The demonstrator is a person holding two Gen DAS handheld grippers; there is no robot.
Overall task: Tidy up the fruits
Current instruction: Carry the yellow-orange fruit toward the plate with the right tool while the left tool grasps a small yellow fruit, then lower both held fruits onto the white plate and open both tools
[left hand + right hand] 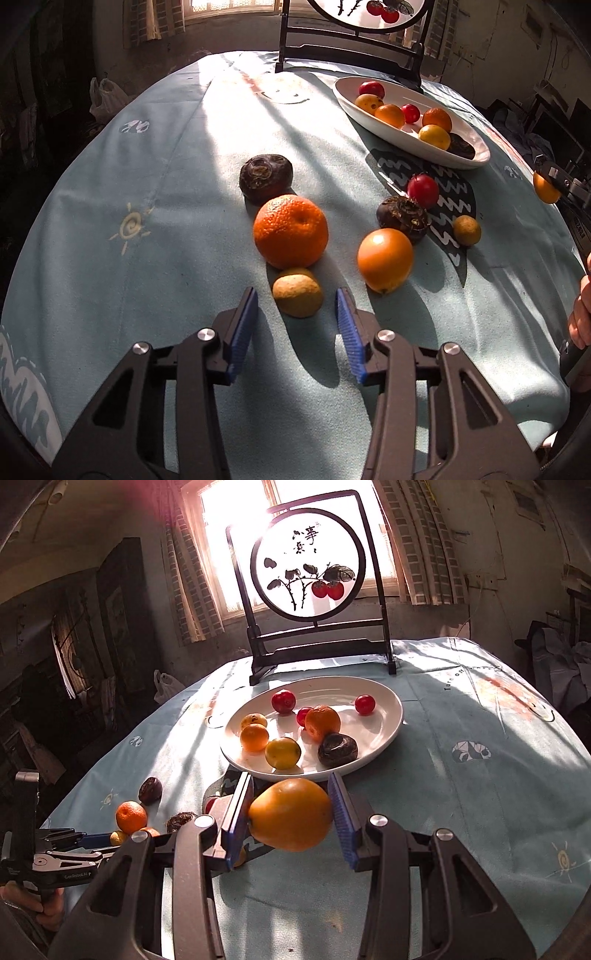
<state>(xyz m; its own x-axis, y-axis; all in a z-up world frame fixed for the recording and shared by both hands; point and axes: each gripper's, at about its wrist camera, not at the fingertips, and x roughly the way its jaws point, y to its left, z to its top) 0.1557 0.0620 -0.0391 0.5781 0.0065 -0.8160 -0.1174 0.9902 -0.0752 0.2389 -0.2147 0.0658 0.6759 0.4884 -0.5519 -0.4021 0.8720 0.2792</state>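
My left gripper (297,308) is open just in front of a small tan fruit (297,292), jaws to either side of it. Behind it lie a big orange (290,230), a dark brown fruit (266,177), a smooth orange fruit (385,259), another dark fruit (402,218), a red fruit (423,191) and a small tan one (467,229). My right gripper (290,808) is shut on a smooth orange fruit (290,814), held above the cloth just short of the white oval plate (384,723), which holds several fruits. That gripper also shows in the left wrist view (550,184).
A dark-framed round painted screen (308,563) stands behind the plate at the table's far edge. The round table wears a light blue cloth (177,229). The other hand-held gripper (66,853) is at the left, near the loose fruits.
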